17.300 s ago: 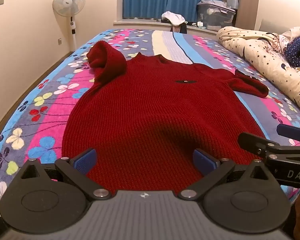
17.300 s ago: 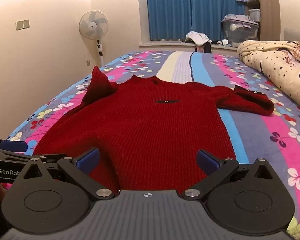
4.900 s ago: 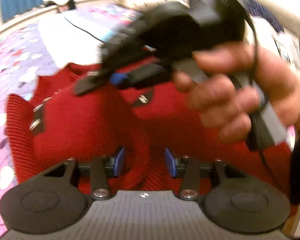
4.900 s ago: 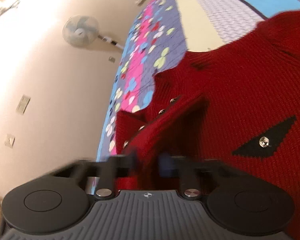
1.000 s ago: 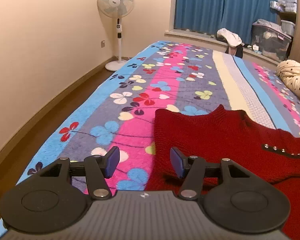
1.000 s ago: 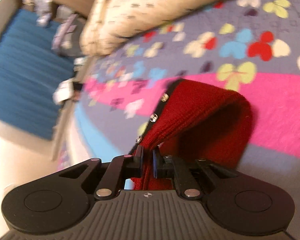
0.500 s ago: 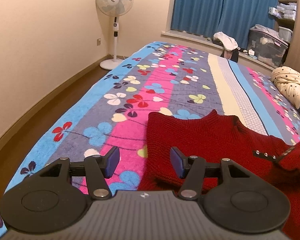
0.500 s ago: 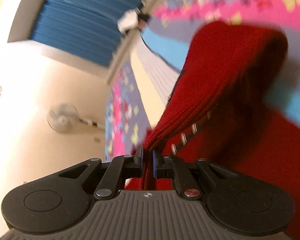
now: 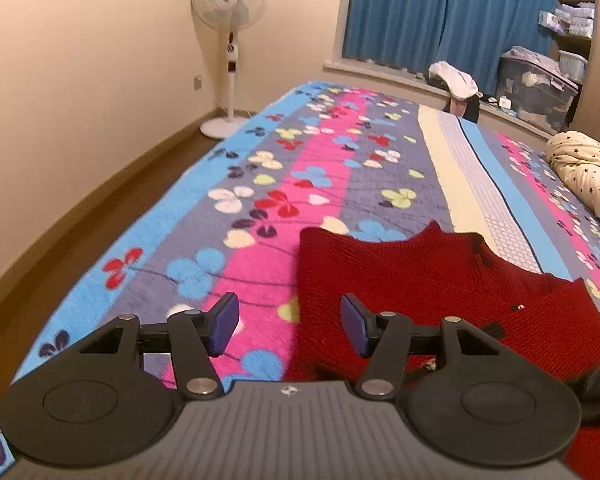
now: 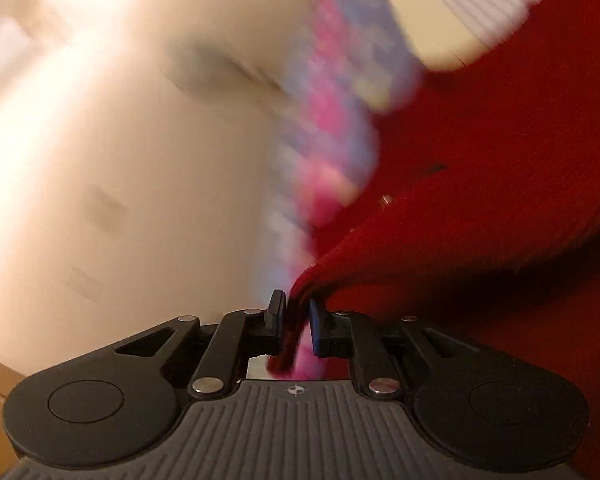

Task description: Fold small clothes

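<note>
A red knit sweater lies on the flowered bedspread, its left side folded in with a straight left edge. My left gripper is open and empty, hovering over that left edge near the bed's front. My right gripper is shut on the sweater's right sleeve and holds it lifted over the sweater body. The right wrist view is blurred by motion. The sleeve with its metal studs also shows in the left wrist view.
A standing fan is by the wall at the far left. Blue curtains, a storage box and a pile of clothes are beyond the bed's far end. A starred duvet lies at the right.
My right gripper has swung the sleeve leftward across the sweater body; the sleeve now lies further over it in the left wrist view. My left gripper has barely moved and stays open.
</note>
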A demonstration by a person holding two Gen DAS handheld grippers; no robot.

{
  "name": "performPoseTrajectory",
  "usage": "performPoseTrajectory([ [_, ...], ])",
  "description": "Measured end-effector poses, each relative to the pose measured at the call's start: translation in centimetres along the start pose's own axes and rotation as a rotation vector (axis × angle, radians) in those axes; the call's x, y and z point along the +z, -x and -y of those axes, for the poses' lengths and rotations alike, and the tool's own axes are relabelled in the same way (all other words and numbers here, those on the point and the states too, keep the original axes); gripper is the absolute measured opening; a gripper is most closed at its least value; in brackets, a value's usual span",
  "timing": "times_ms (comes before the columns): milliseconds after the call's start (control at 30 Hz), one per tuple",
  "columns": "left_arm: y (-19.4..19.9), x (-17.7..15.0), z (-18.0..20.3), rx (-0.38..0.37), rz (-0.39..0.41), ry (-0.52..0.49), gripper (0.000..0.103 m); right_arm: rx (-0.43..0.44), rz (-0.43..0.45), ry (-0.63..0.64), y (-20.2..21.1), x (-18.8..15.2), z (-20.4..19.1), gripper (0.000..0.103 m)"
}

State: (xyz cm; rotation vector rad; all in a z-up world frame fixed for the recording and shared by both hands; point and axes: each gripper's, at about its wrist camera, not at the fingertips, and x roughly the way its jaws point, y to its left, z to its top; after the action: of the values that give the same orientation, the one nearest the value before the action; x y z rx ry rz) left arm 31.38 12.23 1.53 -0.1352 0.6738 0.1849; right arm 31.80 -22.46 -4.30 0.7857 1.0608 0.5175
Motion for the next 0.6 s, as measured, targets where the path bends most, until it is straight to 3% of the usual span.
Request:
performPoseTrajectory([
  [100, -0.9, -0.3, 0.3, -0.038, -0.045, 0.022, 0.062, -0.096, -0.065, 0.011, 0.0, -0.7, 0.3, 0.015],
  [200, -1.7, -0.7, 1.0, -0.134, -0.101, 0.056, 0.062, -0.105, -0.022, 0.072, 2.0, -0.2, -0.9, 0.015],
  [367, -4.1, -1.8, 2.4, -0.335, -0.241, 0.126, 0.062, -0.202, 0.086, 0.155, 4.9, 1.6, -1.5, 0.029],
  [433, -4.9, -2.3, 2.8, -0.352, -0.286, 0.162, 0.062, -0.248, 0.137, 0.144, 5.9, 2.5, -1.2, 0.029],
  [600, -7.5, -3.6, 3.9, -0.292, -0.367, 0.147, 0.062, -0.299, 0.247, 0.029, 7.9, 4.1, 1.3, 0.029],
])
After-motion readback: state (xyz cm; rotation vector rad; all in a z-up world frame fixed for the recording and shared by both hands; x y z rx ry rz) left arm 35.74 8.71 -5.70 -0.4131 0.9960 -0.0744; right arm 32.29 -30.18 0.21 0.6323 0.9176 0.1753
